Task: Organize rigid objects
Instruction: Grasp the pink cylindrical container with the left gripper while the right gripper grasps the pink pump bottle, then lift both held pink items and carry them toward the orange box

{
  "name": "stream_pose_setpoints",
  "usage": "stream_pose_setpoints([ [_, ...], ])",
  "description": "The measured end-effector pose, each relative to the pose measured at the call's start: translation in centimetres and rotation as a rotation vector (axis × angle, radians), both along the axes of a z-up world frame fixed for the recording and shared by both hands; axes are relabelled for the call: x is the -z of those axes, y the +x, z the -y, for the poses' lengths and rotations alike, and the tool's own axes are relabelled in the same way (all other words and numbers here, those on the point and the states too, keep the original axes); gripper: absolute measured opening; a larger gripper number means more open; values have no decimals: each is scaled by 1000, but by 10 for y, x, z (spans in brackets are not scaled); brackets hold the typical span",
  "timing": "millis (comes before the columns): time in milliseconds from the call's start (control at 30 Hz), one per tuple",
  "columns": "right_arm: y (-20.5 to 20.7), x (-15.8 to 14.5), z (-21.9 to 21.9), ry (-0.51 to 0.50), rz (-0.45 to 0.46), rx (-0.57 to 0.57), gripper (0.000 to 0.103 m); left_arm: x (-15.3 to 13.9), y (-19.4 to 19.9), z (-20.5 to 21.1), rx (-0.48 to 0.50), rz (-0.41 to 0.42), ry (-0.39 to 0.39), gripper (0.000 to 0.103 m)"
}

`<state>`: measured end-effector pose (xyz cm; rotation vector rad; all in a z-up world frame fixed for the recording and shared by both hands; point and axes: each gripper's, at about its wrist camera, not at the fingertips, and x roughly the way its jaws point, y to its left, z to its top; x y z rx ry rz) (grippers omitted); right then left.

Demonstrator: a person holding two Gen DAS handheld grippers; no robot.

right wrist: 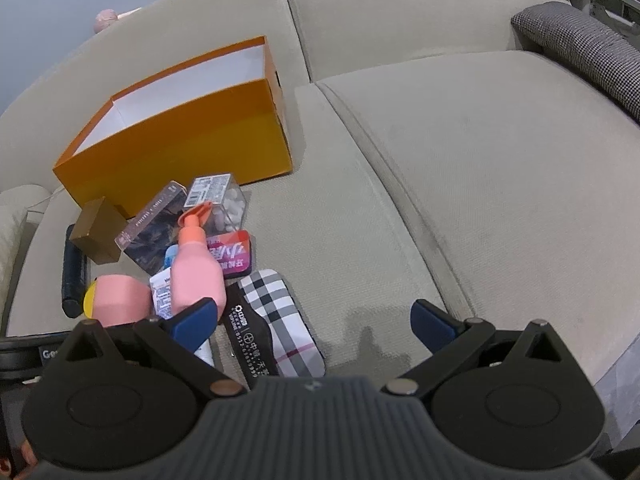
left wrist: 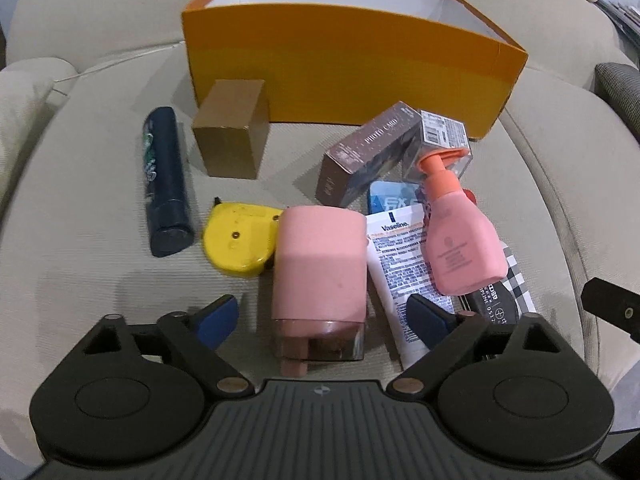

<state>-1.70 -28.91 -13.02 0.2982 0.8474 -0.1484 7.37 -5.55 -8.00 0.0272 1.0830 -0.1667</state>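
On the beige sofa seat cushion, seen from the left wrist camera, a dark blue tube lies lengthwise at about ten o'clock from the left gripper, and just to its right stands a small brown cardboard box, close in front of the open orange box that fills the twelve o'clock position with its white interior showing. Below the cardboard box a yellow tape measure lies flat, touching the pink rounded container that sits directly between the left gripper's spread blue fingertips, which are wide apart and grip nothing. At one o'clock a brown box printed "PHOTO CARD" leans against a clear plastic box with a barcode label. A white Vaseline tube lies just right of the pink container, partly under a pink pump bottle with an orange pump head, which rests tilted across the pile. A checked case pokes out at the far right. In the right wrist view the same pile sits at ten to eleven o'clock, with a red-and-purple tin beside the pump bottle and the checked case nearest the right gripper, whose fingers are likewise spread wide and empty over bare cushion.
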Motion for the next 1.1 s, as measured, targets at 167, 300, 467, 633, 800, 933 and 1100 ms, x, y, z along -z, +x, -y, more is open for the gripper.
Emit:
stream_pose_setpoints([
  [167,1,2,2,6,-4,10,102,11,9,-5,-12,-37,-44,83],
  [300,4,4,-2,5,-7,-11,102,16,13,-9,-24,-48,-59,71],
  [467,23,0,-20,3,27,-144,102,17,10,-16,-49,-44,-86,63],
  [633,48,-4,-42,-7,60,-274,102,11,8,-21,-69,-41,-83,63],
  [800,77,14,-51,23,-5,-353,73,6,2,-28,-66,-25,-89,63],
  [933,88,32,-45,87,-54,-328,65,4,-4,-30,-61,-27,-89,63],
  [1100,88,39,-60,52,-66,-388,59,6,-8,-30,-53,-31,-79,63],
])
